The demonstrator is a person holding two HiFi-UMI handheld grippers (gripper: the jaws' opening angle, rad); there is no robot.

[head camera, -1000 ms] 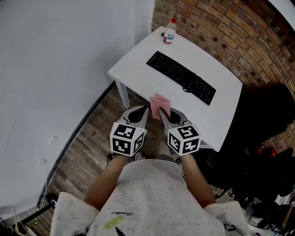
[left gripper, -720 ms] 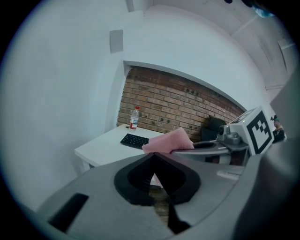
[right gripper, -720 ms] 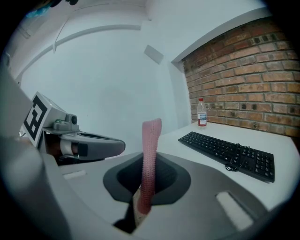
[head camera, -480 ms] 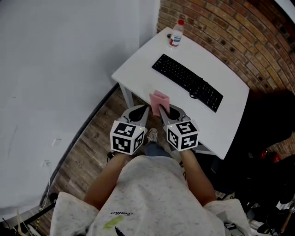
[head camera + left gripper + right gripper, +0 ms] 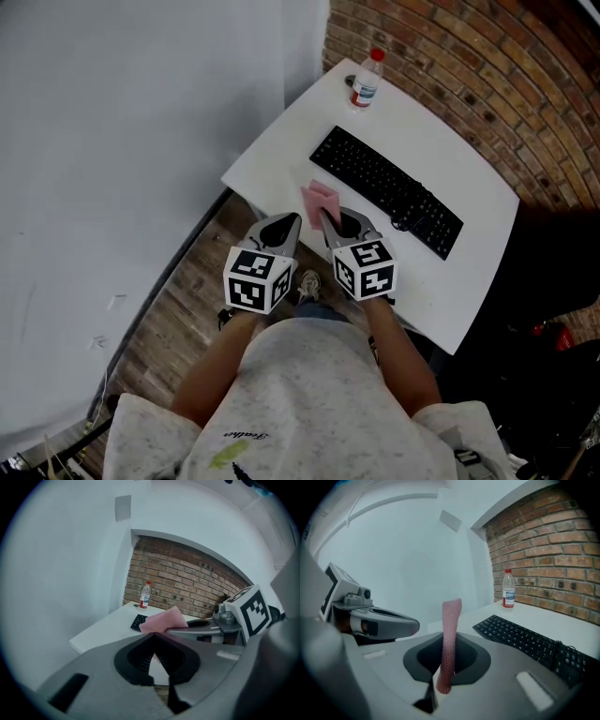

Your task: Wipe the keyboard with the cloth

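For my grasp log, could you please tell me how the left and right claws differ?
The right claw is shut on the pink cloth; the left claw is shut, empty. The right claw is nearer the black keyboard than the left. Both point toward the white table.

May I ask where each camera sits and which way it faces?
Head view: on the person's head, looking down at the table and keyboard; torso, forearms, left tongs and right tongs show.
Left gripper view: on the left tongs, facing the brick wall; its shut, empty jaws show.
Right gripper view: on the right tongs, facing the keyboard; its jaws pinch the pink cloth.
Shared: all show the bottle and cloth.
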